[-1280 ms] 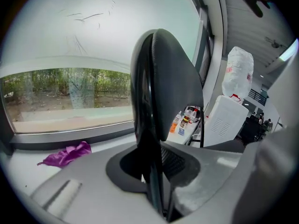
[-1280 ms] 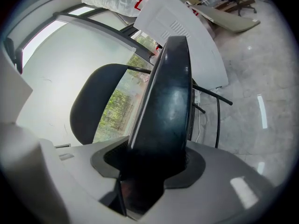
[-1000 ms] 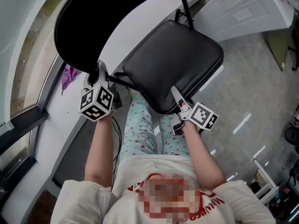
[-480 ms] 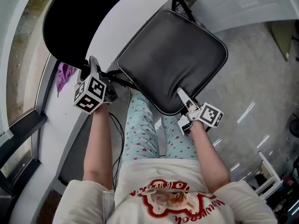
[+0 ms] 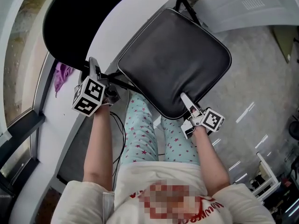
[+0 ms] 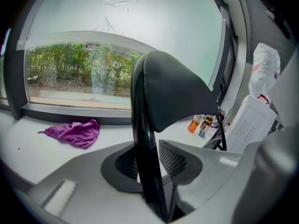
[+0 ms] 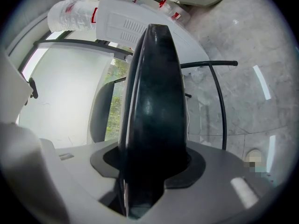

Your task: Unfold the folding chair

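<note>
left gripper (image 5: 93, 66) jaws clamp frame tube (image 6: 142, 139) | right gripper (image 5: 185, 98) jaws clamp seat (image 5: 175, 59) | backrest (image 5: 79, 22) cut off above

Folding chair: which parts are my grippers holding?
Left gripper clamps the black frame tube under the backrest; right gripper clamps the seat by its front edge.

The grey plastic left gripper (image 5: 95, 69), pointing twelve o'clock, clamps the black metal chair tube (image 6: 140, 125); the right gripper (image 5: 186, 99), pointing eleven o'clock, clamps the black padded seat (image 5: 173, 55).
</note>
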Demonstrator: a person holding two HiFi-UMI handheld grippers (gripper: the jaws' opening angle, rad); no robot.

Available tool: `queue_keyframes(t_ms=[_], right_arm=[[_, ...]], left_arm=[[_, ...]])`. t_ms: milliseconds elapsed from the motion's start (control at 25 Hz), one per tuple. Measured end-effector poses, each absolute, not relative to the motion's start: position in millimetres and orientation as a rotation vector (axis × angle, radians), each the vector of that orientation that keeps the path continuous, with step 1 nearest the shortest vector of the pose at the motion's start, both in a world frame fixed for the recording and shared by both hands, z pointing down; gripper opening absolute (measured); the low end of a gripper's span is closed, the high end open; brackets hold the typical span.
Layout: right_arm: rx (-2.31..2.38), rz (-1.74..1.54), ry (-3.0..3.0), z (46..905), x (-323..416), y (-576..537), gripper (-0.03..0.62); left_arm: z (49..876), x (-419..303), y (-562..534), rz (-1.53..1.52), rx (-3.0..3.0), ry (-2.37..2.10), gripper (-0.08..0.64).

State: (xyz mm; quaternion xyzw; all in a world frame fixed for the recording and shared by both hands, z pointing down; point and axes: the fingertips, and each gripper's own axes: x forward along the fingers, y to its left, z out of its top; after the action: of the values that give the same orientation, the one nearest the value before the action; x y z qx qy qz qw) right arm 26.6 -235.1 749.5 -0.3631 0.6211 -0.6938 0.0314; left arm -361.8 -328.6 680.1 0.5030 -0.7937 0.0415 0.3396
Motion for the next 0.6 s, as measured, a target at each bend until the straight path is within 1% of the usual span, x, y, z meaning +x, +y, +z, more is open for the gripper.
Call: queue_keyframes(t_ms=[320, 480, 600], right_arm=[[-1.043, -2.111, 1.914, 763, 45, -218, 0.238], [-1.015, -2.098, 1.927, 777, 42, -213, 0.238], [-0.990, -2.098, 1.934, 787, 42, -210, 0.238]], left_arm=[[681, -347, -310, 0.152, 1.331, -2.164, 0.098], [699, -338, -299, 0.259, 1.338, -2.219, 0.100], [710, -330, -291, 0.359, 1.353, -2.253, 0.115]])
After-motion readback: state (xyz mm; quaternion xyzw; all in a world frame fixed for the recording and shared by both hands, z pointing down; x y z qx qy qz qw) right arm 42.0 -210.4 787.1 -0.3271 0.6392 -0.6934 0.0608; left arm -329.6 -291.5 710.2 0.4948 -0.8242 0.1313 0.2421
